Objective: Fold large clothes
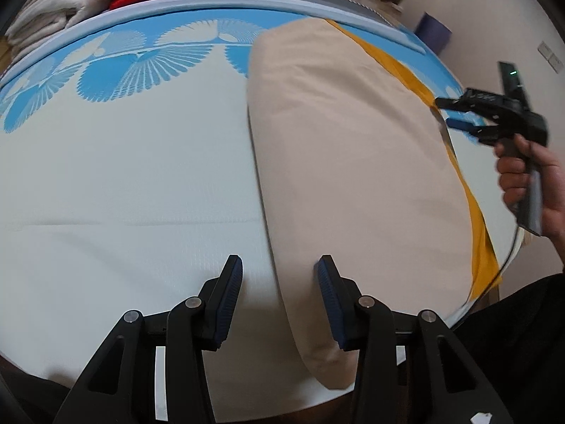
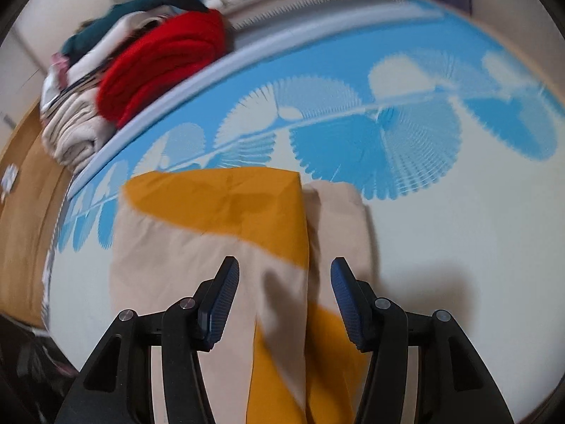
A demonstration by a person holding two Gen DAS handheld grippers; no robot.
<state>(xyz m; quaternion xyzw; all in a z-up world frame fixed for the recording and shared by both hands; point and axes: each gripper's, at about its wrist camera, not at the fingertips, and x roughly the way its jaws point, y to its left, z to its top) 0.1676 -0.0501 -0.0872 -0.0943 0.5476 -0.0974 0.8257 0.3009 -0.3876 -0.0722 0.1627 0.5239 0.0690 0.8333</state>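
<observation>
The left gripper (image 1: 279, 275) has its jaws apart, pressing on nothing, poised over the near left edge of the beige and mustard garment (image 1: 353, 162). The right gripper (image 2: 285, 279) also has its jaws apart and empty, above the garment's right side, where mustard cloth shows under the beige layer. The garment lies folded on a white and blue patterned sheet (image 1: 123, 162). Beyond the sheet's far edge sits a pile of folded clothes (image 2: 141, 81), red on top
</observation>
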